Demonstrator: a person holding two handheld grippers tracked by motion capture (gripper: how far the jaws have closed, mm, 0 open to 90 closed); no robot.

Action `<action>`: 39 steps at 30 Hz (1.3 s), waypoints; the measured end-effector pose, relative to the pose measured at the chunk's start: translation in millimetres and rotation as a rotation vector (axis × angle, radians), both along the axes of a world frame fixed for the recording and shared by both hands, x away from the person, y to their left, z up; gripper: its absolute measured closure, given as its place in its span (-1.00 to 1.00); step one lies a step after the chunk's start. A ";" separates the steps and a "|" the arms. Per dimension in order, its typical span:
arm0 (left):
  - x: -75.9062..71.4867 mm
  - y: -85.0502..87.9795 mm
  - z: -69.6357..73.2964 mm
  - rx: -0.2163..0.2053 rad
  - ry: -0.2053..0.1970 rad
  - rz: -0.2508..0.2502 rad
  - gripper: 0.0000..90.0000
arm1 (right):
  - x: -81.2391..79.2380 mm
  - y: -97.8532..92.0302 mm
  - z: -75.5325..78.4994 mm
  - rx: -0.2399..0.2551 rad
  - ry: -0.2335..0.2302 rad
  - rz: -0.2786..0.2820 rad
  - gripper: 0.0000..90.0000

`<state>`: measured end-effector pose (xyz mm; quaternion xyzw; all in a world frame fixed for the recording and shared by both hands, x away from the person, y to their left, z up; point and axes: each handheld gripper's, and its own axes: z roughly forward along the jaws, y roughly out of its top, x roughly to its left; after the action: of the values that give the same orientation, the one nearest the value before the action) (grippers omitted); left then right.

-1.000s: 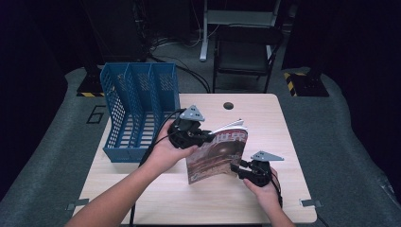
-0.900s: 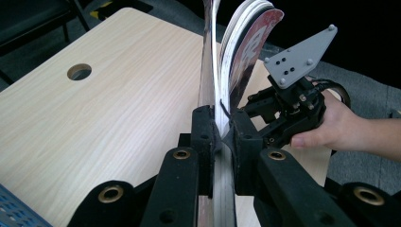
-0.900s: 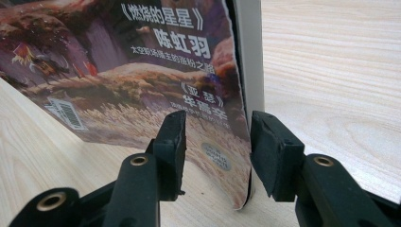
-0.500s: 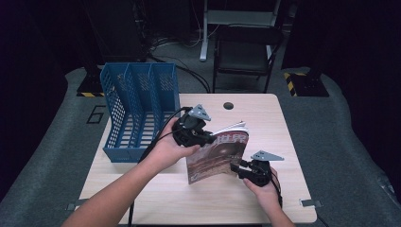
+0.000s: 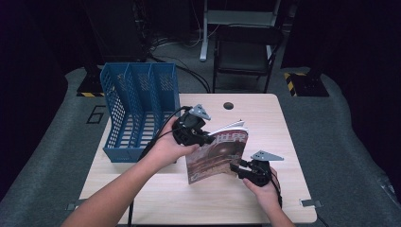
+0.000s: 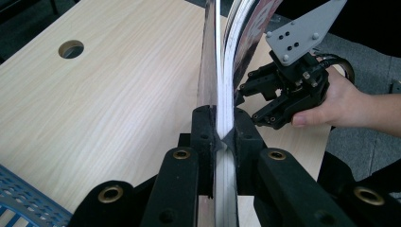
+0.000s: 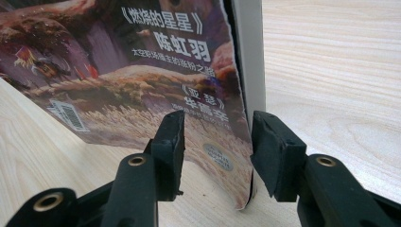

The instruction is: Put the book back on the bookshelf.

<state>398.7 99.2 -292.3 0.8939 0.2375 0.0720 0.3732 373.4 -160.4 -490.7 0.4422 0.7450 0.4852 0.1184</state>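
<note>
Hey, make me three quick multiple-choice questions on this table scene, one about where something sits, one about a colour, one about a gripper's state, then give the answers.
1. Where does the file rack stand?
A. the table's left side
B. the table's right side
C. on the chair

2. What colour is the rack?
A. red
B. blue
C. white

3. How is the left gripper?
A. open over the table
B. lying on the table
C. shut on the magazine

Answers: 1 A, the high view shows it left of the magazine. 2 B, its mesh walls are blue. 3 C, its fingers press the pages from both sides.
</note>
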 end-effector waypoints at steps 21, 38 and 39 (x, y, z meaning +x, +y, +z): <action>1.5 -2.1 2.3 0.040 -0.010 0.004 0.86 | 0.0 0.4 -0.6 0.007 0.005 0.002 0.22; 4.3 -4.5 7.4 0.082 -0.016 0.003 0.87 | -0.2 0.7 -0.6 0.012 0.008 0.004 0.21; 4.0 -5.3 7.8 0.079 -0.012 0.007 0.87 | 0.2 0.3 -1.0 0.008 0.005 0.008 0.20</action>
<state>402.7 93.9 -284.6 0.9068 0.2351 0.0881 0.3387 373.6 -160.0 -491.6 0.4411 0.7450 0.4876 0.1128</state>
